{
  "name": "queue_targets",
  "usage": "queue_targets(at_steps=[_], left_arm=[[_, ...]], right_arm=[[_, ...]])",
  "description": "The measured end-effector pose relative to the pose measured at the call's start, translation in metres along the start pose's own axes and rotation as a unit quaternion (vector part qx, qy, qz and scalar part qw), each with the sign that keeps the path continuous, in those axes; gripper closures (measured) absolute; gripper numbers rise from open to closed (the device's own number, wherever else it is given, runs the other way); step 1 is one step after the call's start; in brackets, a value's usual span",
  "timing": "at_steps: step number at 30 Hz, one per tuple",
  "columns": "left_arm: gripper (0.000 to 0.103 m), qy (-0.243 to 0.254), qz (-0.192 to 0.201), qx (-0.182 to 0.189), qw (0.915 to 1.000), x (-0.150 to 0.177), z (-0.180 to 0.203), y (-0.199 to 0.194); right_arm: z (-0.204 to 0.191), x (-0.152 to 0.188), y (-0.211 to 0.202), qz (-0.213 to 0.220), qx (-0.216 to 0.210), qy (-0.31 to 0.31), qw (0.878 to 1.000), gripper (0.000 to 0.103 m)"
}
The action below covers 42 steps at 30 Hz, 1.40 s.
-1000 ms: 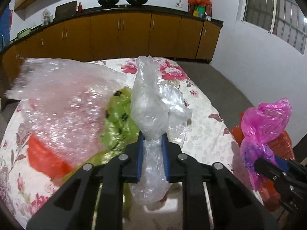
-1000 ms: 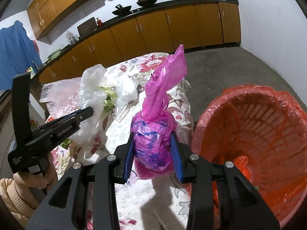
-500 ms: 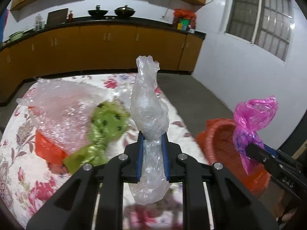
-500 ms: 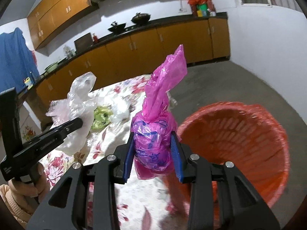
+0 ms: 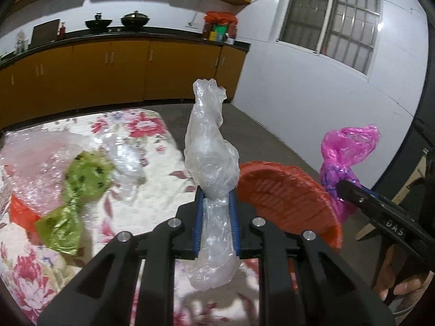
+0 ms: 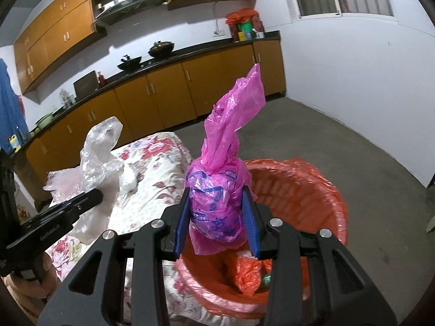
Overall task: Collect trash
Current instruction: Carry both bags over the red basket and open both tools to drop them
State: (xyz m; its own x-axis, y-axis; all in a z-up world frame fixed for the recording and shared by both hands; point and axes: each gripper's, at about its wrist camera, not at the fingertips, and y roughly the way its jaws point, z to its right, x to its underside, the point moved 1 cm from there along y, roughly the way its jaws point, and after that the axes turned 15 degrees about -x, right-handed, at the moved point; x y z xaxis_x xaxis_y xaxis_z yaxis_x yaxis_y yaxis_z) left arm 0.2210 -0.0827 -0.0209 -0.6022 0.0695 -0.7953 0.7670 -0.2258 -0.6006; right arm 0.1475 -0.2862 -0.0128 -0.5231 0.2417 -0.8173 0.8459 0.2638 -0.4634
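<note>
Two bags in hand, both for the orange basket (image 6: 320,190). Right gripper (image 6: 217,217) clamped on the pink bag (image 6: 217,206), held directly above the near rim of the basket. Left gripper (image 5: 216,217) clamped on the clear bag (image 5: 209,163), with the basket ahead and to the right of its fingers, bag not yet over the opening.

Recommended handling, as judgement only:
- Carry the pink bag forward to the centre of the opening before release; loose film may catch on the rim liner.
- Open wide, then withdraw upward to free film clinging to the blue pads (image 6: 248,222).
- Bring the clear bag rightward over the opening afterwards; avoid crossing the right gripper.

Remaining on the flowered bench (image 5: 152,190), ahead-left of the left gripper: green wrapper (image 5: 81,184), bubble wrap (image 5: 35,163), further clear film.
</note>
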Motion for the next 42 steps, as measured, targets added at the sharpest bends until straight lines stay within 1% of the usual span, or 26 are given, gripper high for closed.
queue_targets(at_steps=[9, 21, 25, 28, 30, 32, 33, 38, 42], left_arm=[[0.084, 0.024, -0.003, 0.037, 0.9990, 0.001, 0.039, 0.001], [0.084, 0.041, -0.011, 0.053, 0.9977, 0.005, 0.063, 0.009], [0.083, 0.042, -0.020, 0.061, 0.9971, 0.005, 0.069, 0.016], [0.081, 0.040, -0.030, 0.067, 0.9965, 0.006, 0.073, 0.023], [0.080, 0.039, -0.038, 0.071, 0.9960, 0.007, 0.077, 0.029], [0.077, 0.040, -0.044, 0.075, 0.9954, 0.009, 0.079, 0.034], [0.076, 0.041, -0.047, 0.075, 0.9953, 0.010, 0.080, 0.035], [0.070, 0.046, -0.059, 0.070, 0.9947, 0.017, 0.080, 0.044], [0.068, 0.040, -0.063, 0.058, 0.9955, 0.020, 0.071, 0.046]], right_arm=[[0.016, 0.001, -0.010, 0.010, 0.011, 0.017, 1.000, 0.066], [0.023, 0.000, -0.012, 0.018, 0.018, 0.031, 0.999, 0.065], [0.028, -0.002, -0.011, 0.019, 0.022, 0.038, 0.999, 0.064], [0.033, -0.003, -0.008, 0.019, 0.023, 0.046, 0.999, 0.061], [0.036, -0.003, -0.007, 0.019, 0.022, 0.052, 0.998, 0.052], [0.041, -0.003, -0.006, 0.021, 0.024, 0.057, 0.998, 0.045], [0.042, -0.003, -0.006, 0.022, 0.026, 0.058, 0.998, 0.043], [0.049, 0.001, -0.010, 0.020, 0.035, 0.065, 0.997, 0.043], [0.050, 0.002, -0.013, 0.020, 0.040, 0.064, 0.997, 0.043]])
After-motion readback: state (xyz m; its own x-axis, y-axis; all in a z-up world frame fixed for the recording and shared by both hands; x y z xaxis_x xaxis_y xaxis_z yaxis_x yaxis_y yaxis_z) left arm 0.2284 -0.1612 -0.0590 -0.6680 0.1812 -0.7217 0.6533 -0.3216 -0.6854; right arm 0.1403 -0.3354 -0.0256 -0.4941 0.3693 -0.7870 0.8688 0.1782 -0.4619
